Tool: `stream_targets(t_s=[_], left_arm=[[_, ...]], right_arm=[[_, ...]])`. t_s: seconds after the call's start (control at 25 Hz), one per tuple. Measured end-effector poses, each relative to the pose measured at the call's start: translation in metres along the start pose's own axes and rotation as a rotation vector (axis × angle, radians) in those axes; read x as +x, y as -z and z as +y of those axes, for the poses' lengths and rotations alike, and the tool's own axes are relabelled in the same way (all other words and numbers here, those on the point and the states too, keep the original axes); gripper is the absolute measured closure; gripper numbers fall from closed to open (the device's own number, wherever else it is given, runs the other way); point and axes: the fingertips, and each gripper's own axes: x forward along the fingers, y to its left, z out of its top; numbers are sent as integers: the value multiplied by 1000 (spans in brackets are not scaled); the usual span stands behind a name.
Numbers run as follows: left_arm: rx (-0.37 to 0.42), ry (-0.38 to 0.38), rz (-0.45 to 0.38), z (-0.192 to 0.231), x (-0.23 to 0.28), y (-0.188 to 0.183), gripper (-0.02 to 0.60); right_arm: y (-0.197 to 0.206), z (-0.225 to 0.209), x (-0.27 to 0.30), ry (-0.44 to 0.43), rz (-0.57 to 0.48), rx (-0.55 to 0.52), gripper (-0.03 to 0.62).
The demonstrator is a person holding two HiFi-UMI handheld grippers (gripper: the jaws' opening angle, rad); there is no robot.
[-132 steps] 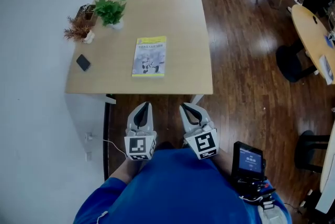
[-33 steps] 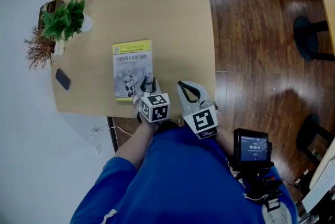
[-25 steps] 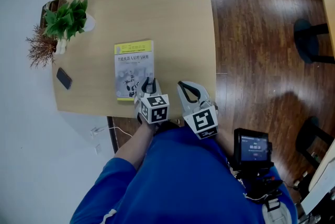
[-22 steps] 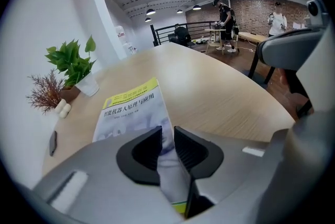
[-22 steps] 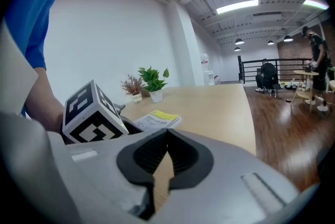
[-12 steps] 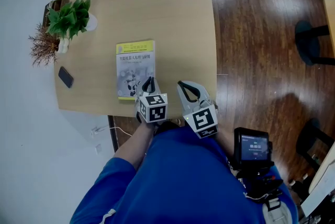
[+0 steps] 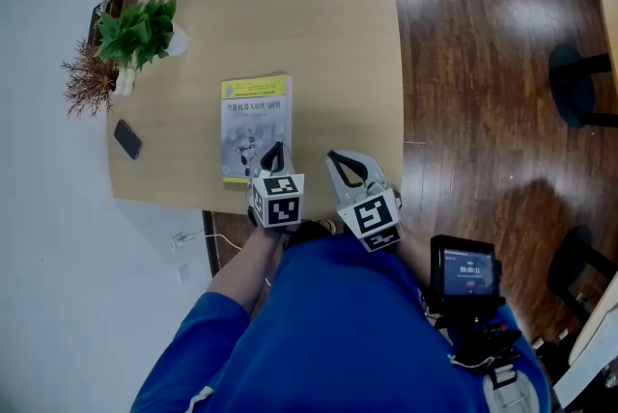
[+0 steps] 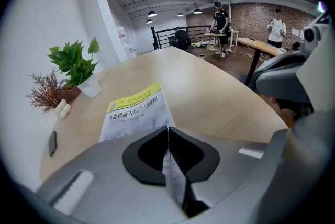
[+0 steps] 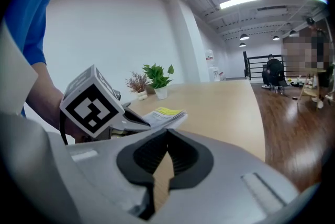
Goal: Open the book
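A closed book (image 7: 255,117) with a yellow-and-white cover lies flat on the wooden table (image 7: 319,35), near its front edge. My left gripper (image 7: 274,149) is at the book's near right corner and points down at it. Its jaws have just been closing, and in the left gripper view (image 8: 168,129) a thin strip of the book's printed edge (image 8: 172,173) is pinched between them; the rest of the cover (image 8: 133,113) lies flat ahead. My right gripper (image 7: 338,156) hovers just right of the book with its jaws shut (image 9: 167,132) on nothing. The book (image 9: 165,114) shows ahead of it to the left.
A green plant in a white pot (image 7: 145,15), a dried reddish plant (image 7: 92,78) and a black phone (image 7: 126,139) sit at the table's left side. A small screen device (image 7: 466,271) hangs at my right hip. Dark wooden floor and chairs (image 7: 579,83) lie to the right.
The left gripper's jaws have closed on the book's near right corner. Both hands have kept their places; the book still lies flat.
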Motion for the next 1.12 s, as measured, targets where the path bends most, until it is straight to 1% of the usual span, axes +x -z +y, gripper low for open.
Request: stream_targets(t_s=[0.08,0.32,0.44,0.72,1.12], left_arm=[[-11,6,-10,2,-5,-4,569],[-38,45,-60,9,-16,-9,569],[-71,74,-84,17,-19,-9,569],[-133,132,-143,41,-33,-10,569],[-200,142,-199,86,-48,-7,569]], right_arm=[[1,1,4,-12,2,-9,591],[4,12,22,-42,36,-90,591],[7,20,37,-37,71,-126,591],[23,45,66,-44,159,-161,589],[40,65,101,-52,272,-208,589]])
